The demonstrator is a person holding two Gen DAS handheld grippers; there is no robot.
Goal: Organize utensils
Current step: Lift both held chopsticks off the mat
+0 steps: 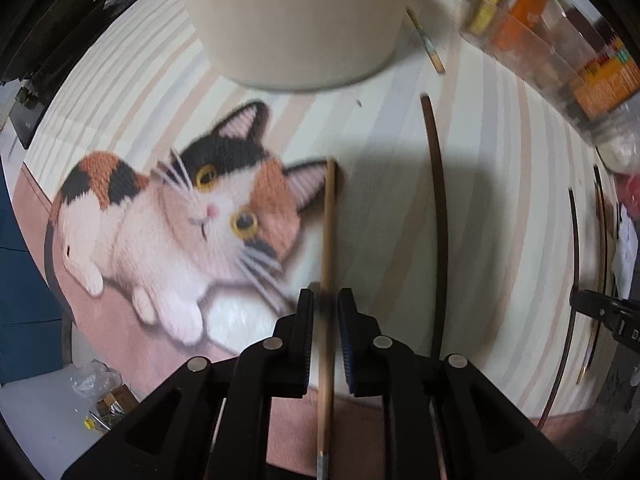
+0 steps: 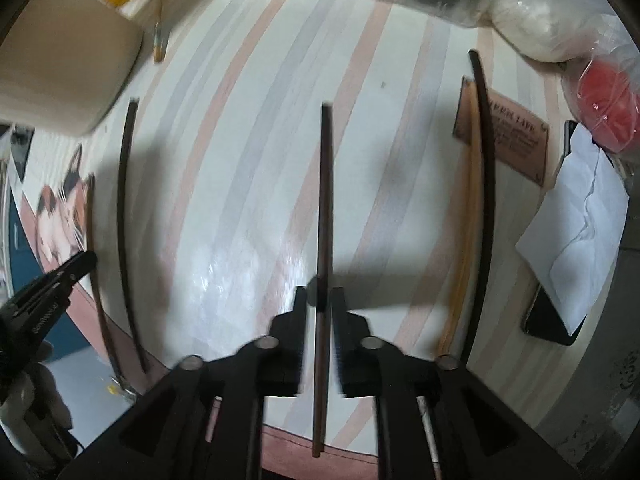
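- Over the striped bench [image 1: 400, 200], the left gripper [image 1: 325, 304] stands slightly apart around a light chopstick [image 1: 329, 224], pads not pressing.
- Right gripper [image 2: 320, 300] likewise straddles a dark chopstick [image 2: 325, 200]; contact is blurred.
- Cup [image 1: 296, 20] is cut off above.

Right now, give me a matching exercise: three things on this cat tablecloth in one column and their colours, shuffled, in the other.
Things:
1. chopstick between the left gripper fingers
2. chopstick between the right gripper fingers
3. cup

Colours:
A. cream
B. light wood
C. dark brown

Pairs: 1-B, 2-C, 3-A
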